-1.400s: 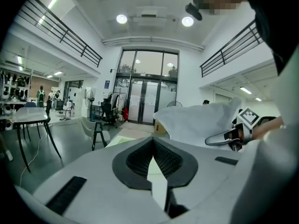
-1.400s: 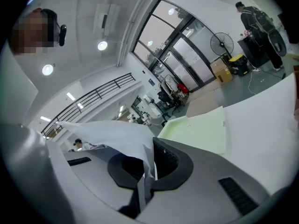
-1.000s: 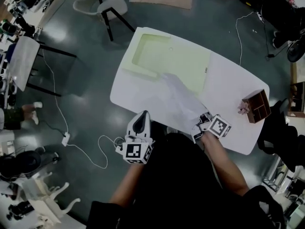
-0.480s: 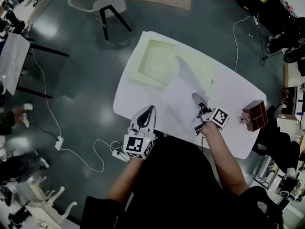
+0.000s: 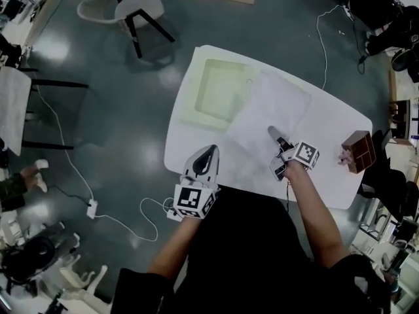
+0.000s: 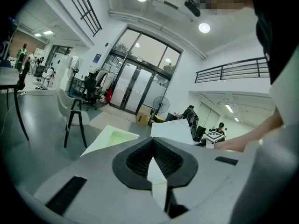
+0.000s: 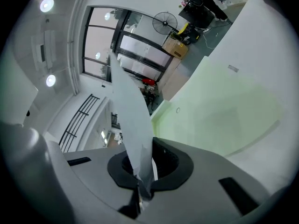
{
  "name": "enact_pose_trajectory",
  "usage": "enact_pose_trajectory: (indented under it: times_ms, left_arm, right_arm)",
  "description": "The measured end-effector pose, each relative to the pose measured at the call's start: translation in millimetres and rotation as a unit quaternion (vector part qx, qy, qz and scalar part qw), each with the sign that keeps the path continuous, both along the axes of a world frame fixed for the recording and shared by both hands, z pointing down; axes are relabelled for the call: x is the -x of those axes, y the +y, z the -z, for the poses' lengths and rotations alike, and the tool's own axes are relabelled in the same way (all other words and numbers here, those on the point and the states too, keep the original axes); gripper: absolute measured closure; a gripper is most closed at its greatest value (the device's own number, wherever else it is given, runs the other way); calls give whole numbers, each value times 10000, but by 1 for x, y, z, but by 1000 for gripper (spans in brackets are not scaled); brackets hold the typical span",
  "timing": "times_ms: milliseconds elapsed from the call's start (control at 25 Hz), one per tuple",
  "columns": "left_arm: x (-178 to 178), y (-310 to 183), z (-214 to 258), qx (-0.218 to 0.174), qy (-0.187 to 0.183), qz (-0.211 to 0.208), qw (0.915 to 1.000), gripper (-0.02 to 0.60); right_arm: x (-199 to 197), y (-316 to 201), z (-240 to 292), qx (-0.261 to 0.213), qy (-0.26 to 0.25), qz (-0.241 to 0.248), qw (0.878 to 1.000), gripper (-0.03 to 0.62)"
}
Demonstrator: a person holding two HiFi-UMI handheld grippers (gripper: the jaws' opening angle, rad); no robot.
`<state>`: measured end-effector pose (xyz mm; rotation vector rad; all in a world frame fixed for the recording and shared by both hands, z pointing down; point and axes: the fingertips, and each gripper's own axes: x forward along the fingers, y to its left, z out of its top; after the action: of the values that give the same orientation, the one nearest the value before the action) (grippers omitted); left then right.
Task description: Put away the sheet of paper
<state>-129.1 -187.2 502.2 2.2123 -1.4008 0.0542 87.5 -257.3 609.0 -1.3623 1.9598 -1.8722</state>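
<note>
White on white, the one sheet of paper was hard for us to outline against the tabletop. It reached over the right part of the single green tray, its near corner pinched in the right claw. The left claw was closed at the tips, and we could not identify the white sliver behind them. One brown box stood near the right edge.
</note>
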Motion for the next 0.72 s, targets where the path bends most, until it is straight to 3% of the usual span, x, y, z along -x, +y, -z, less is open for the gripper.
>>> enact_pose_trajectory:
  times_ms: [320, 720]
  left_arm:
    - [-5, -31, -14, 85, -175, -715, 9972, 578]
    - [-25, -52, -29, 307, -146, -711, 9969, 578]
  right_arm:
    - [-10, -26, -14, -49, 339, 218, 9992, 595]
    - [-15, -49, -44, -193, 708, 751, 9945, 595]
